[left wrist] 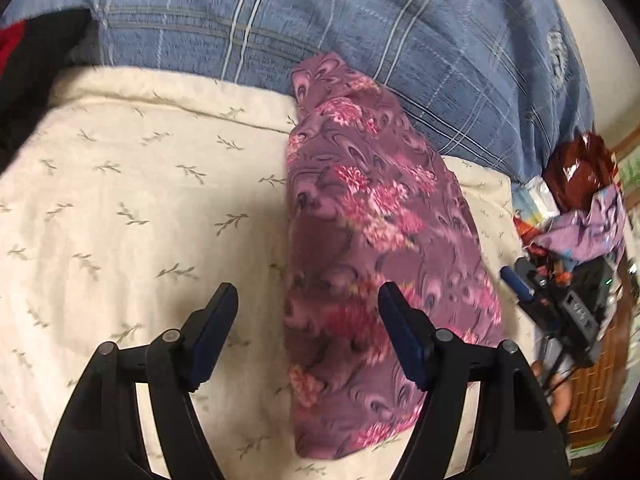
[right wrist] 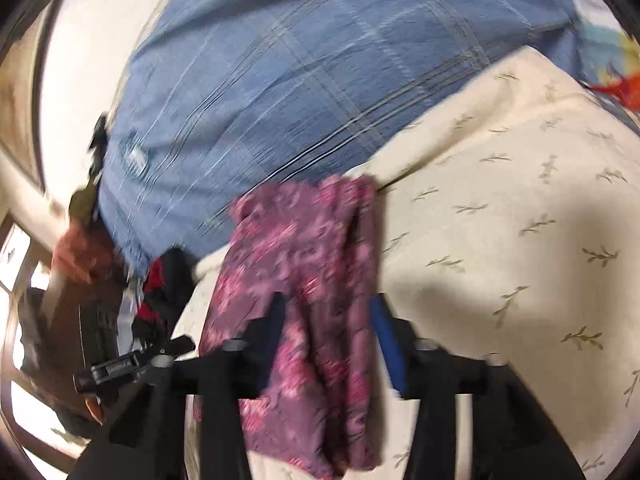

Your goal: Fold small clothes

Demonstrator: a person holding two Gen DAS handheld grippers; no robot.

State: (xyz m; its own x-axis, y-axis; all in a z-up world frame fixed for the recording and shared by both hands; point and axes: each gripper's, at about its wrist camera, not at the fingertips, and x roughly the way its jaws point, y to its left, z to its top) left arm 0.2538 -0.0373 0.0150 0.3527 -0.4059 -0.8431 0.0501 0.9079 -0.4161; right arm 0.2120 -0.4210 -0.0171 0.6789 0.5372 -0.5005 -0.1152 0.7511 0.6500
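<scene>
A small purple garment with pink flowers (left wrist: 372, 248) lies folded lengthwise in a long strip on the cream leaf-print sheet (left wrist: 132, 200). My left gripper (left wrist: 308, 304) is open above its near end, its left finger over the bare sheet and its right finger over the cloth. In the right wrist view the same garment (right wrist: 304, 280) runs down between the fingers of my right gripper (right wrist: 328, 312), which is open with the cloth in the gap; the view is blurred by motion. My right gripper also shows at the right edge of the left wrist view (left wrist: 560, 296).
A blue plaid shirt on the person (left wrist: 320, 20) fills the far side behind the sheet. A pile of dark red and purple items (left wrist: 580, 200) sits to the right of the bed. Black and red cloth (left wrist: 24, 72) lies at the far left.
</scene>
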